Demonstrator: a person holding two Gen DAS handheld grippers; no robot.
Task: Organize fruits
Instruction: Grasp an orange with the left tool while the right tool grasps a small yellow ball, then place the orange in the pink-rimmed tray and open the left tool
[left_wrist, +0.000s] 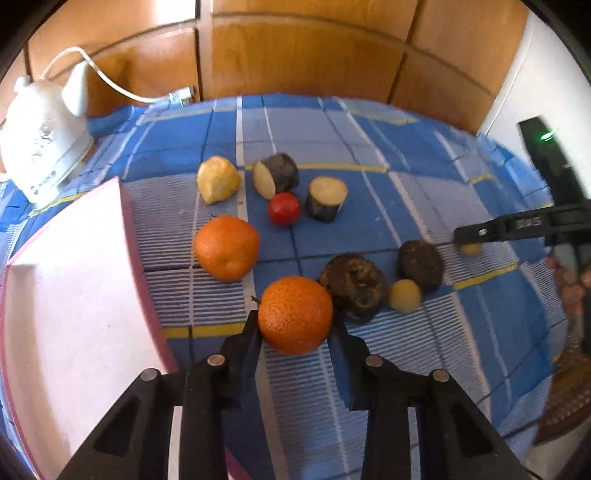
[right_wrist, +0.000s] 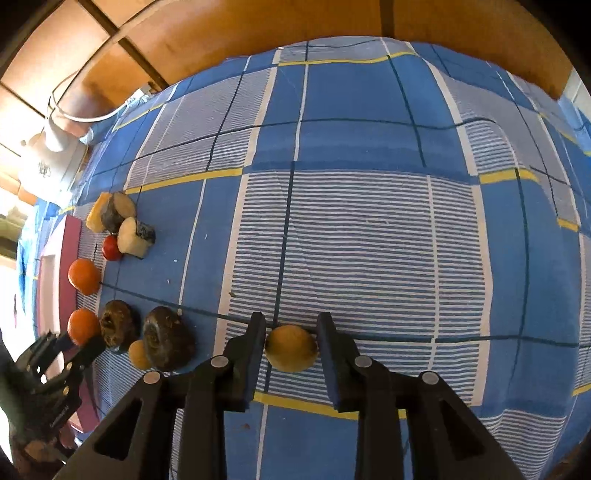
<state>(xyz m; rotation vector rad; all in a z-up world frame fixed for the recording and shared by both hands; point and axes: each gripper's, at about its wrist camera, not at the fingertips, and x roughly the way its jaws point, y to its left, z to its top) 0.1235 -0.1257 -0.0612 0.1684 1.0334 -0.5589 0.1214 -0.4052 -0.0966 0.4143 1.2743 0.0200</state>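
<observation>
My left gripper (left_wrist: 297, 322) is shut on an orange (left_wrist: 295, 314) that rests on the blue checked cloth, one finger on each side of it. A second orange (left_wrist: 226, 247) lies beyond it, next to the pink tray (left_wrist: 74, 277) at the left. My right gripper (right_wrist: 291, 325) is shut on a small yellow fruit (right_wrist: 291, 348) low over the cloth. Another small yellow fruit (left_wrist: 405, 295) sits by two dark brown lumpy fruits (left_wrist: 352, 286) (left_wrist: 421, 266). A red tomato (left_wrist: 283, 208) lies further back.
Behind the tomato are a pale yellow lump (left_wrist: 218, 180) and two cut dark-skinned pieces (left_wrist: 275, 175) (left_wrist: 327, 199). A white iron (left_wrist: 44, 147) with its cord stands at the back left. Wooden cupboard doors (left_wrist: 295, 55) close off the far side.
</observation>
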